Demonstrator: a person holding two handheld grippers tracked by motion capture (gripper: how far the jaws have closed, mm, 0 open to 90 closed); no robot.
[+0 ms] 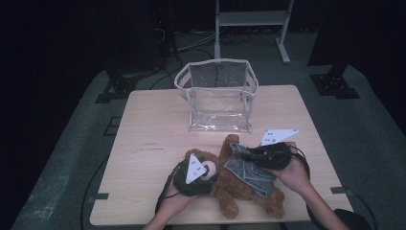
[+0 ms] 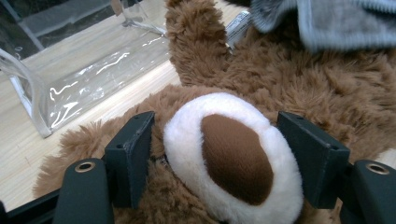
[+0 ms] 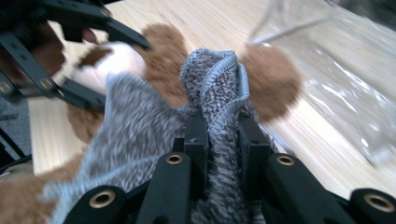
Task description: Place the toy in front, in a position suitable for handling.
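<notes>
A soft, light teddy bear (image 1: 239, 184) lies on the table (image 1: 153, 139), its snout (image 2: 233, 154) between the left gripper (image 2: 217, 154)'s fingers, while the right gripper (image 3: 223, 140)'s fingers pinch a limp grey cloth (image 3: 140, 126) by its hem.

Two hand-held grippers work on a brown teddy bear (image 1: 239, 184) lying on a wooden desk (image 1: 153, 124).

The left gripper (image 1: 203, 173) sits at the bear's head, its jaws around the white muzzle. The right gripper (image 1: 253, 154) has its jaws pinched on a grey knitted cloth (image 1: 249, 171) that drapes over the bear's body. A clear plastic bag (image 1: 218, 96) with white trim stands upright and open just beyond the bear, toward the desk's far edge.
</notes>
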